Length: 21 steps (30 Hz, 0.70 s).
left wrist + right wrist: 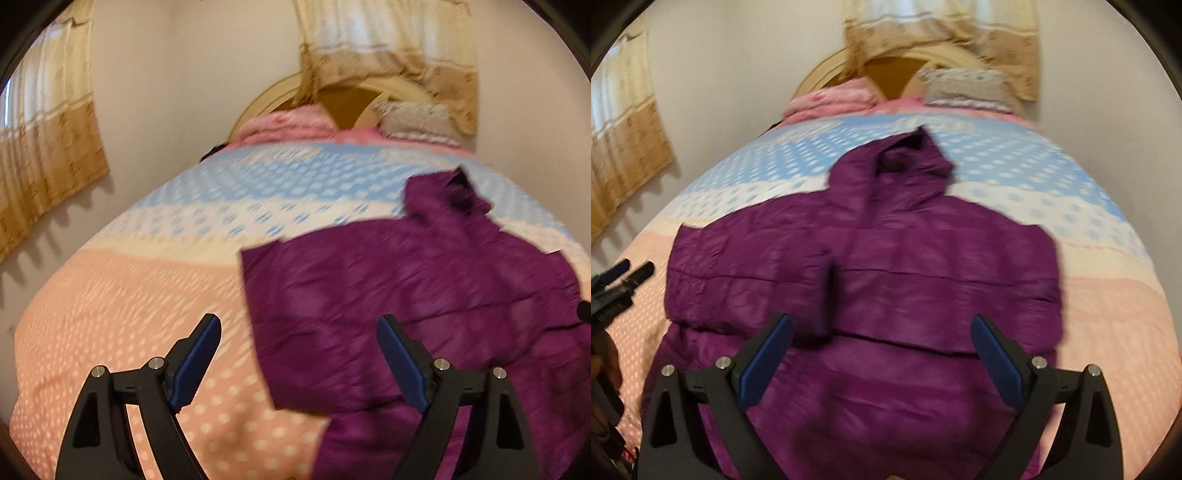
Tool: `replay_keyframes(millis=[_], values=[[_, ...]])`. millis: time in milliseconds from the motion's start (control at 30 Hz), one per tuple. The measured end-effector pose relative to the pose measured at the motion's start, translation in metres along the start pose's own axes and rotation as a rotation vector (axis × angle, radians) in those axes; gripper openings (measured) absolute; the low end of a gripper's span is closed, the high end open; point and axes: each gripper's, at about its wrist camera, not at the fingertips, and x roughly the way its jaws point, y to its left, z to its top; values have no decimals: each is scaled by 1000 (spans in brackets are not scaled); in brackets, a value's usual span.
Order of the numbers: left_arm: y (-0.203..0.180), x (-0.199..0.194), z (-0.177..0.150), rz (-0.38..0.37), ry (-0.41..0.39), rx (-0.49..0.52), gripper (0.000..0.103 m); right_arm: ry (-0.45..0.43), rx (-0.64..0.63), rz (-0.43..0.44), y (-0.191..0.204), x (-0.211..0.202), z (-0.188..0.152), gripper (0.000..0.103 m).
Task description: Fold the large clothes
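We see the bed [1108,314] under a spotted pink, cream and blue cover. A purple hooded jacket [886,266] lies spread near the foot edge, long axis along the bed, hood [908,158] pointing at the headboard [886,79]. Our left gripper [299,354] and right gripper [882,350] hover with jaws apart, holding nothing.

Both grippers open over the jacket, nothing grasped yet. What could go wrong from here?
1. The purple jacket looks puffy and slick, so a shallow pinch may slip.
2. The hood is bunched, likely making a lumpy fold.
3. The left gripper straddles the jacket's edge and might snag the bedspread too.
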Motion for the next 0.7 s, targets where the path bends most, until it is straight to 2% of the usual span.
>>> replay_keyframes(millis=[133,167,233,267,300,400,500,700], values=[[21,26,-9,27,56,-34,86,61,29,35,12,37,7,97],[26,31,-10,33,68,-44,86,71,34,46,14,41,7,91],[37,42,-11,17,106,-83,86,108,41,59,17,55,7,69],[41,45,-12,0,119,-100,86,122,53,70,17,59,6,46],[45,47,-13,-18,132,-115,86,122,67,88,16,59,5,30],[46,51,-15,-34,151,-107,86,77,61,60,14,47,4,16],[43,48,-13,-35,151,-110,86,23,43,24,6,23,4,11],[37,43,-5,-62,139,-122,86,-64,59,-48,-30,-17,10,10]])
